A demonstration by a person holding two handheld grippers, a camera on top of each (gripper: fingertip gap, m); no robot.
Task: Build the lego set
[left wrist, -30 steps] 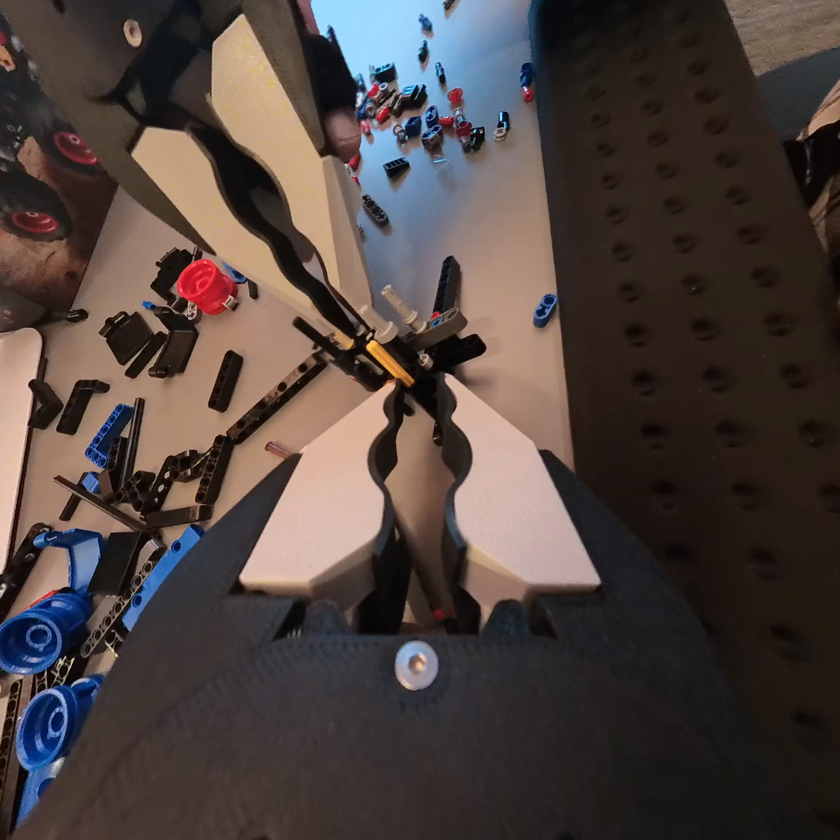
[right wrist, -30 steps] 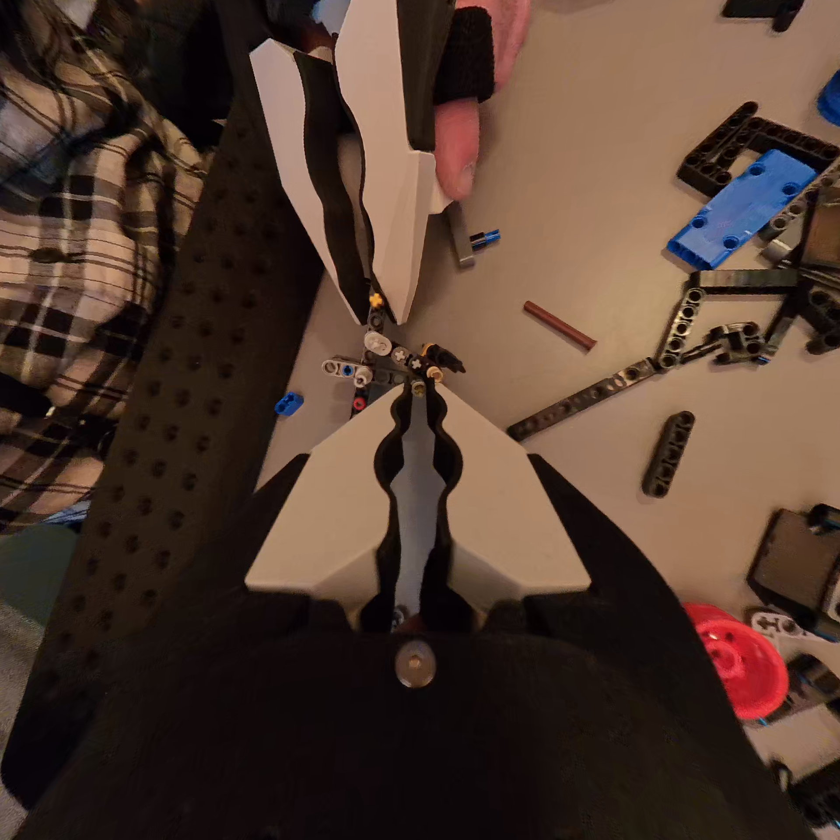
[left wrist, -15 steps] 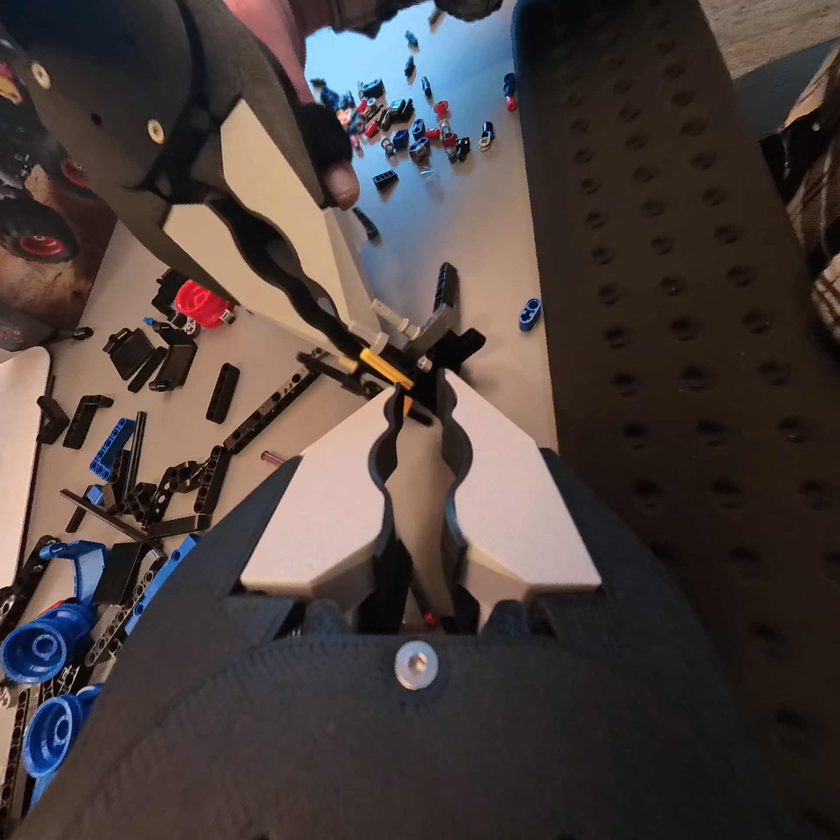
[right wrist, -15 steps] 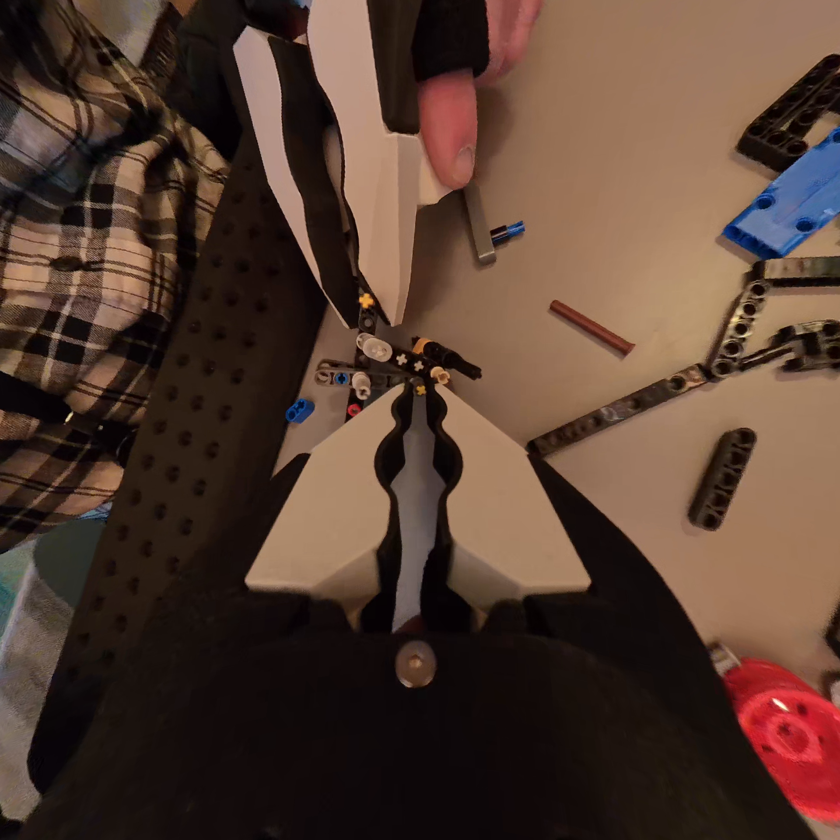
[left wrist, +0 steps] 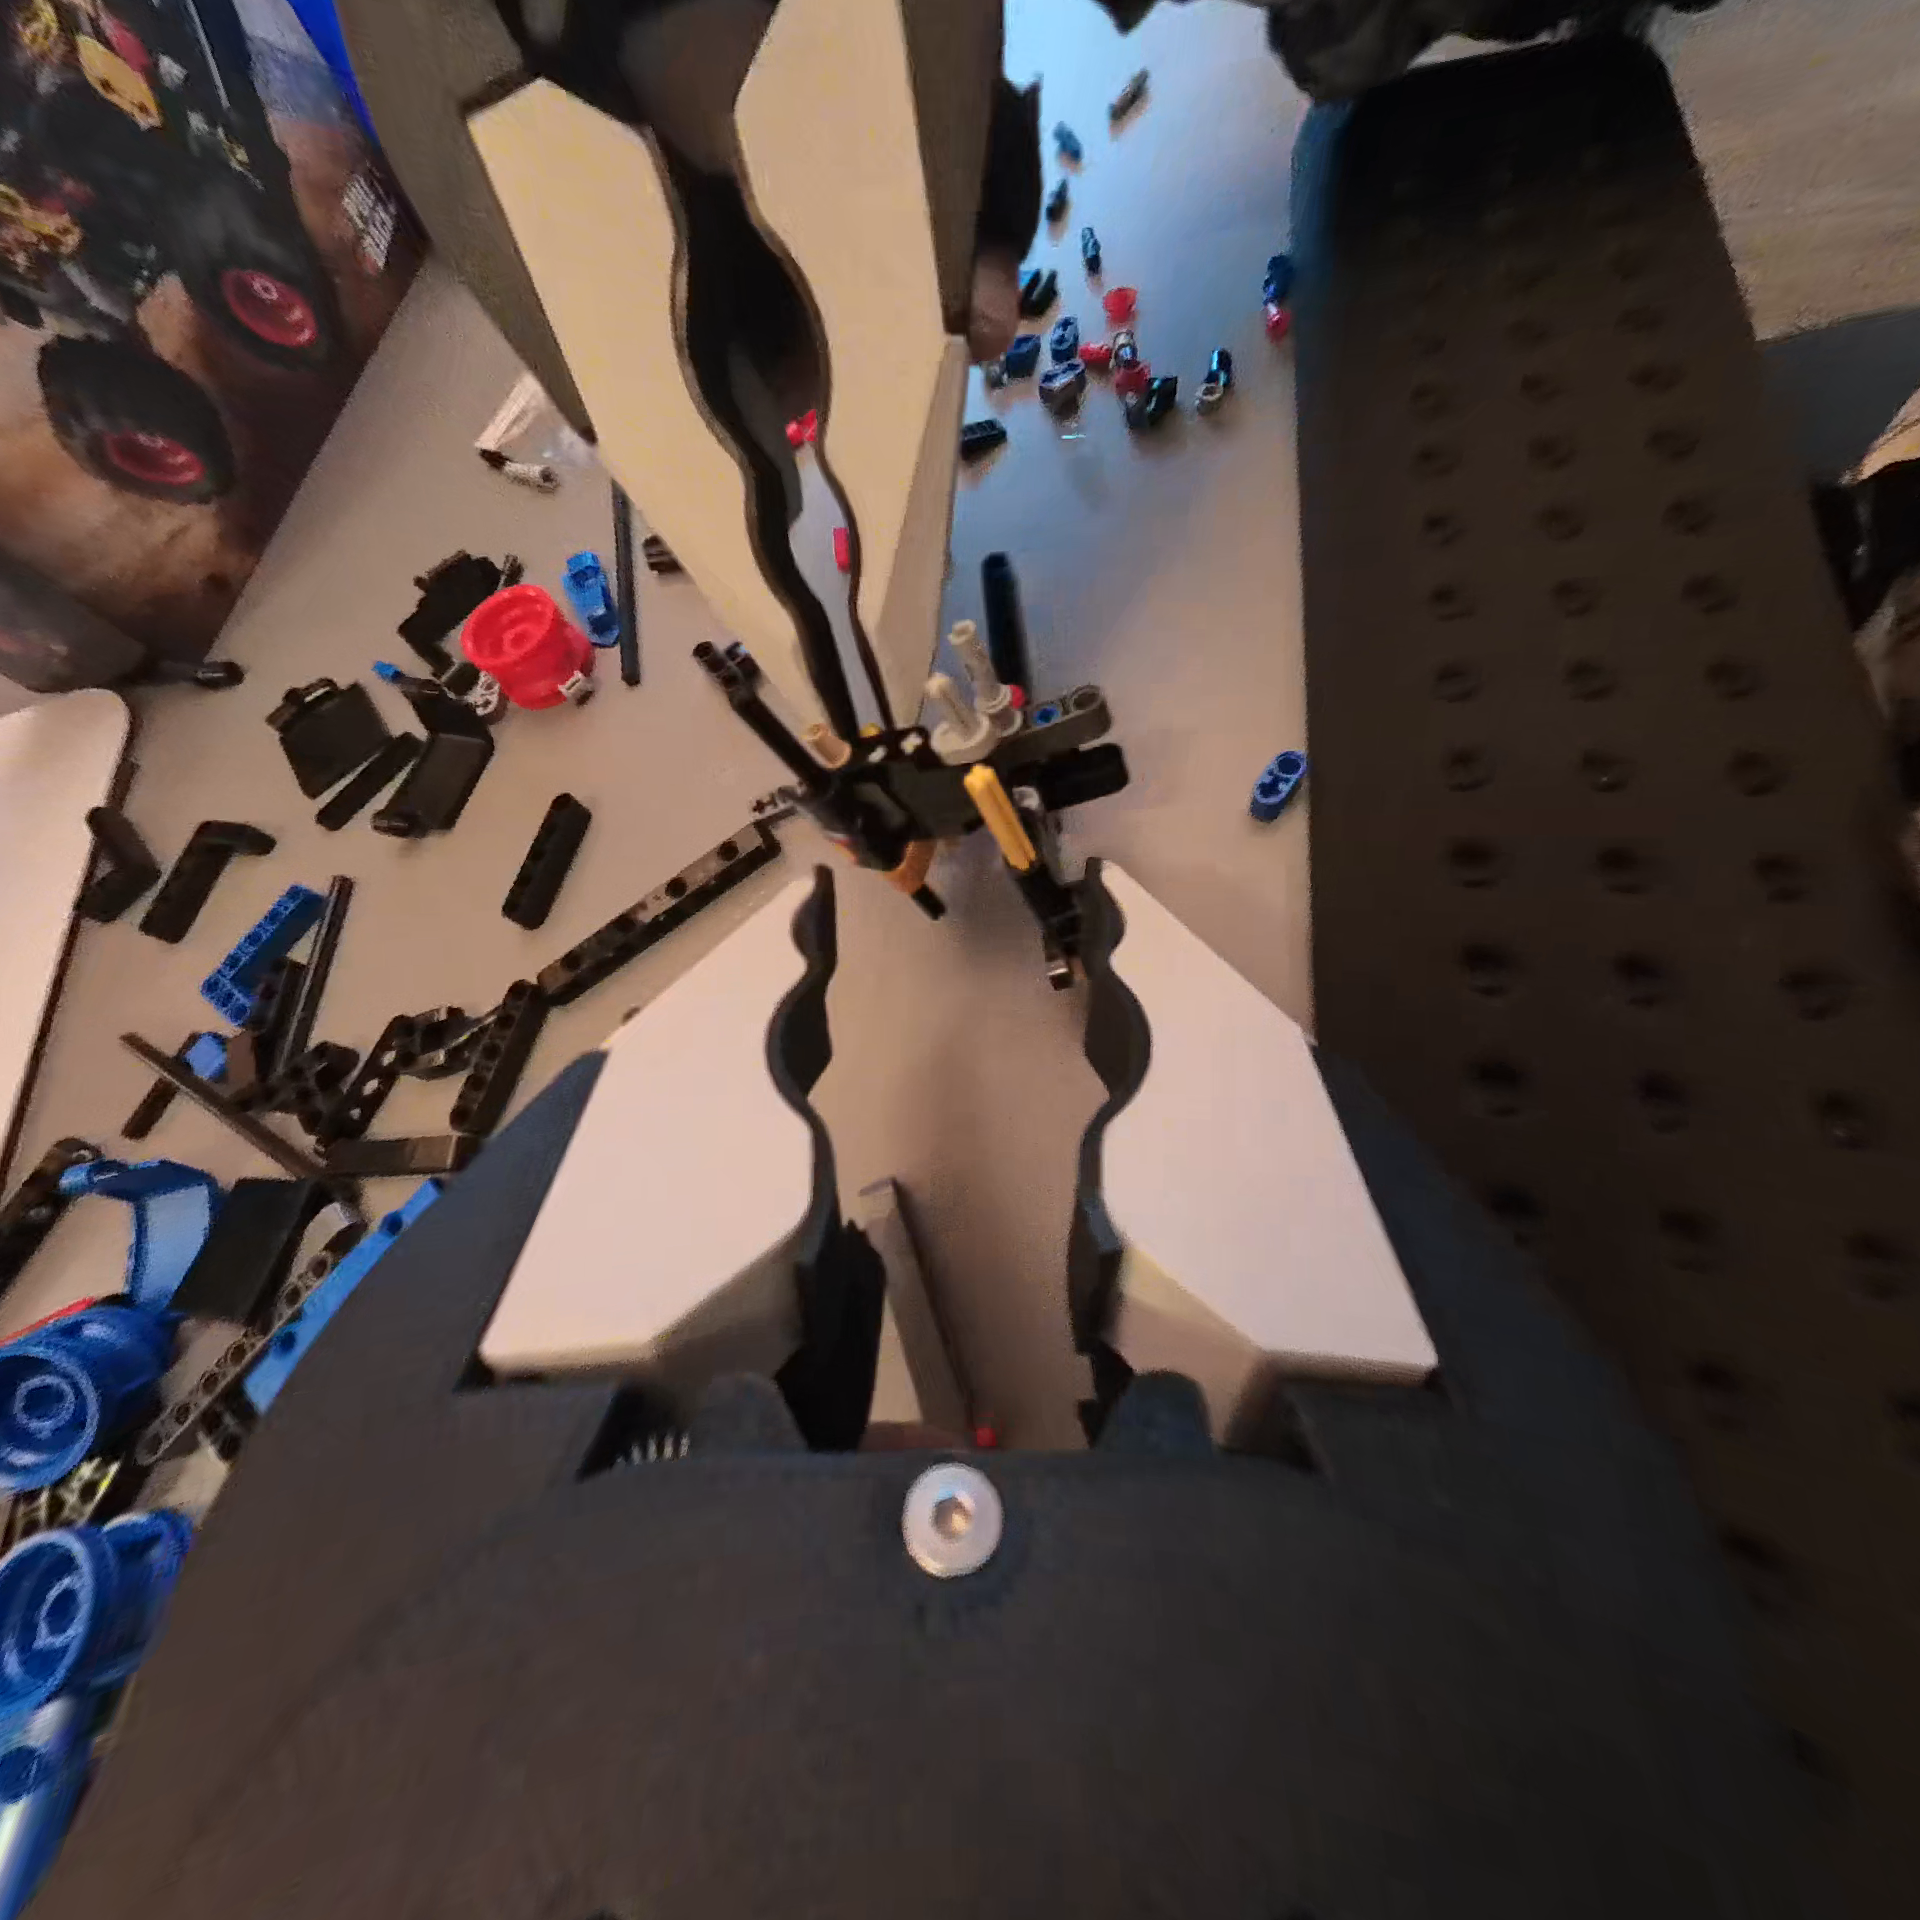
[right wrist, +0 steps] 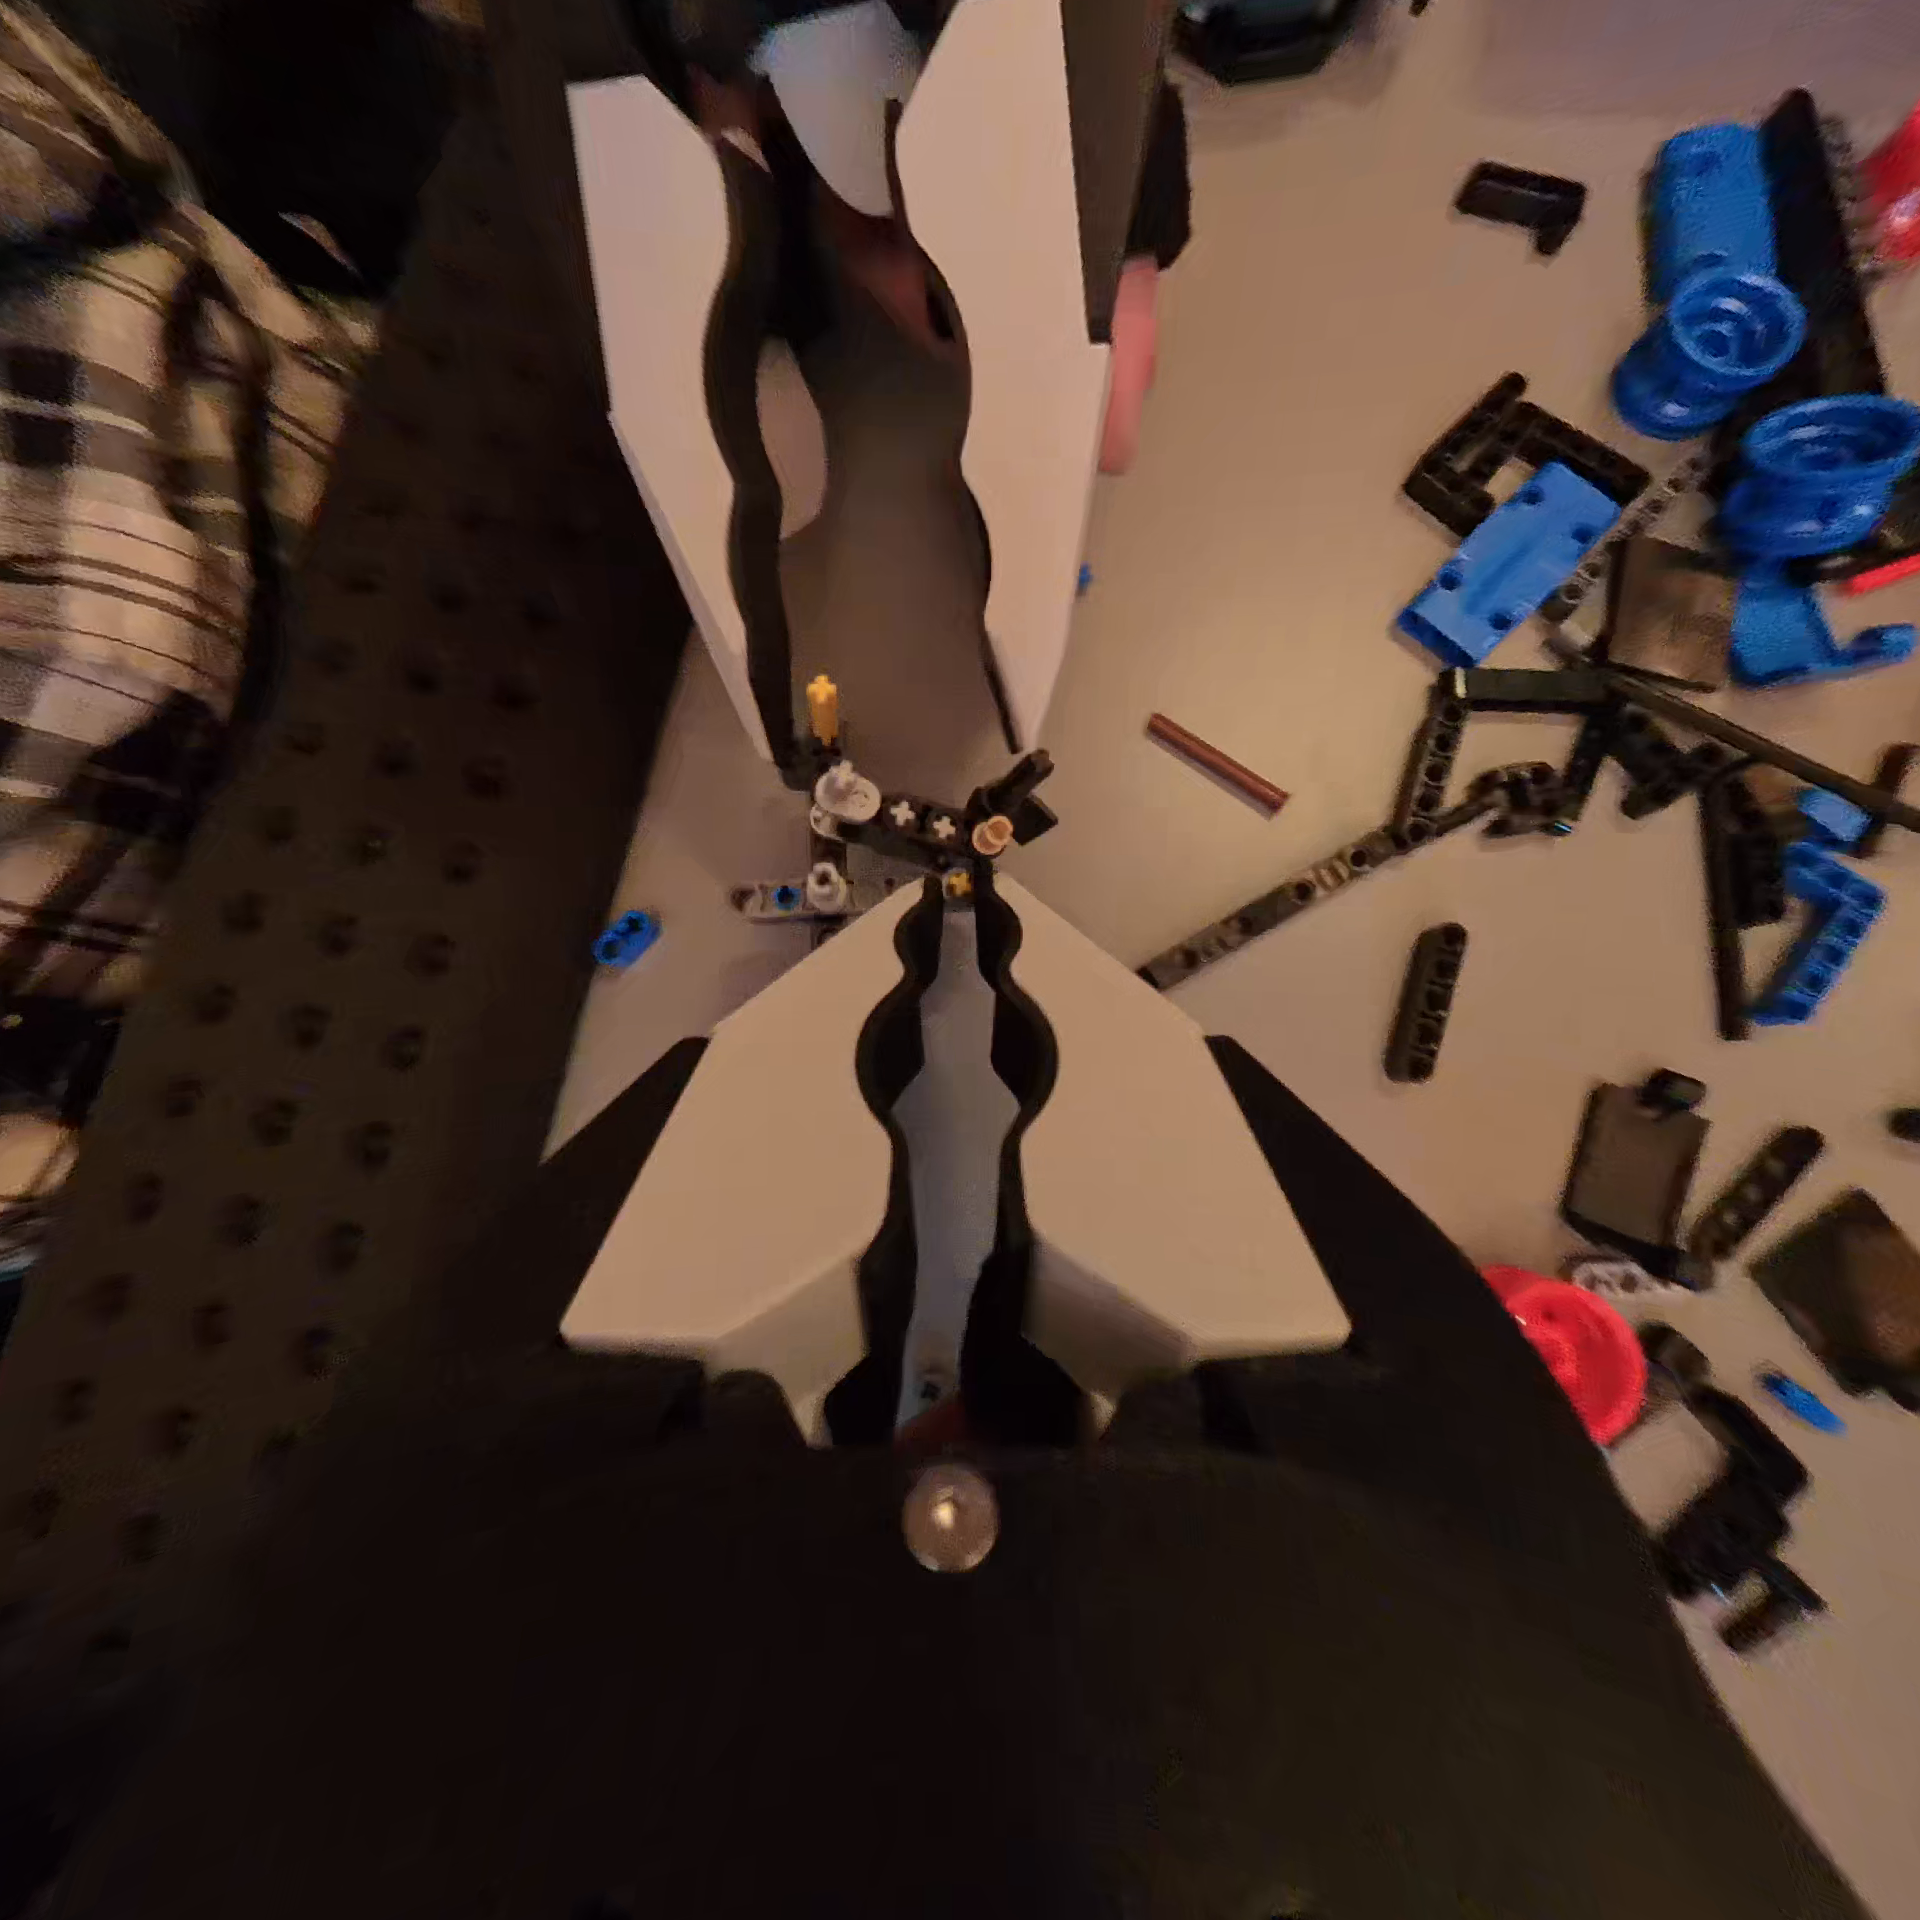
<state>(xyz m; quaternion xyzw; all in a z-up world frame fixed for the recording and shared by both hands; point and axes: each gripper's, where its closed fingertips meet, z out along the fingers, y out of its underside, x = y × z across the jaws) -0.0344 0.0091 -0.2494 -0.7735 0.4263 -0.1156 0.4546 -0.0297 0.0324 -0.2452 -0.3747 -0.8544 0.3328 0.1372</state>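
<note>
The right gripper (right wrist: 958, 896) is pinching the small black Technic sub-assembly (right wrist: 914, 826) while the left gripper (left wrist: 961, 899) is standing released beside it, apparently mid-regrip, needing a fresh hold.

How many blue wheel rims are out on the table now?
2. Both lie at the right wrist view's upper right: one blue wheel rim and a second rim just below it. Others may be hidden.
</note>
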